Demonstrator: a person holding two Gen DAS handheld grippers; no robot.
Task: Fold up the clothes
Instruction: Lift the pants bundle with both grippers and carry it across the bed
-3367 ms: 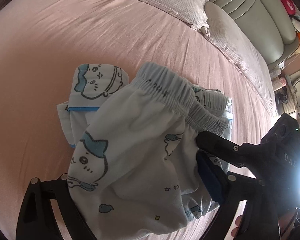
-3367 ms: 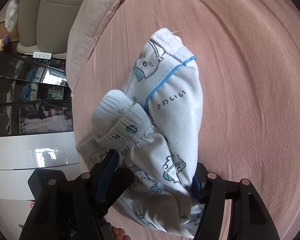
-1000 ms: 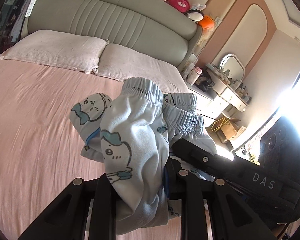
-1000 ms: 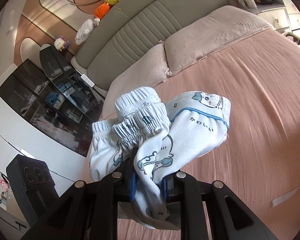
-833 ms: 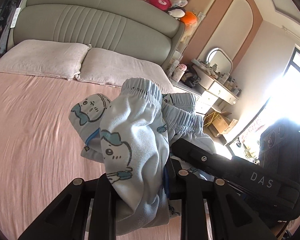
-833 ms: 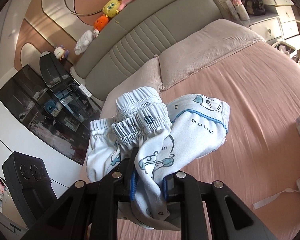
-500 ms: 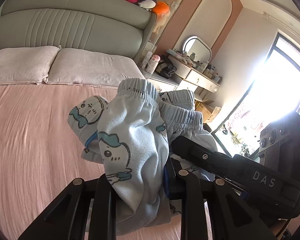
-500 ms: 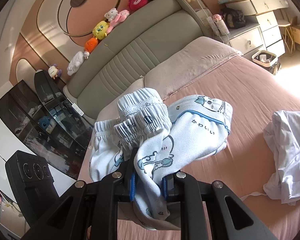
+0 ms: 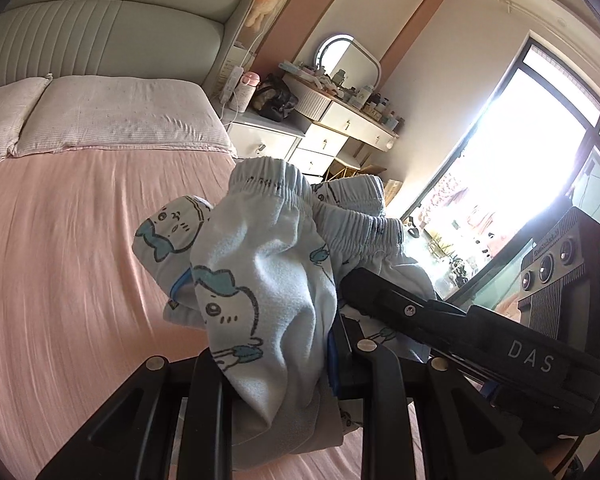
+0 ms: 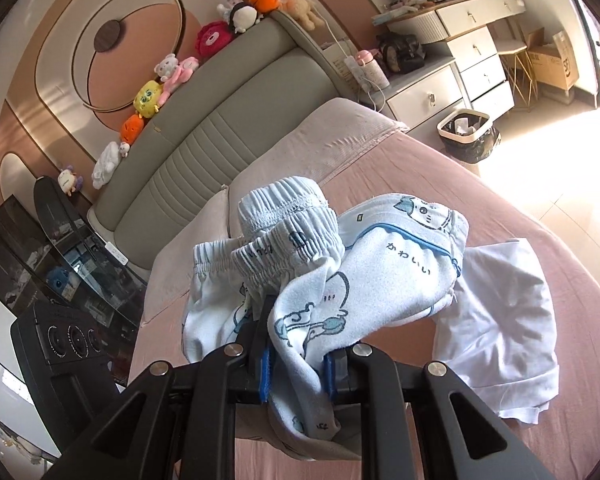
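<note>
Pale-blue pyjama shorts [image 9: 268, 280], printed with cartoon animals, hung bunched above the pink bed [image 9: 60, 260], pinched from both sides. Both tools pointed slightly downward. Nearest, the left gripper [image 9: 276, 364] had its jaws clamped on one fold; the right gripper [image 10: 296, 360] squeezed another. Beyond on the sheet lay a white garment [image 10: 508, 320]. Farther off stood pillows [image 9: 112, 116] and a grey headboard [image 10: 220, 128].
</note>
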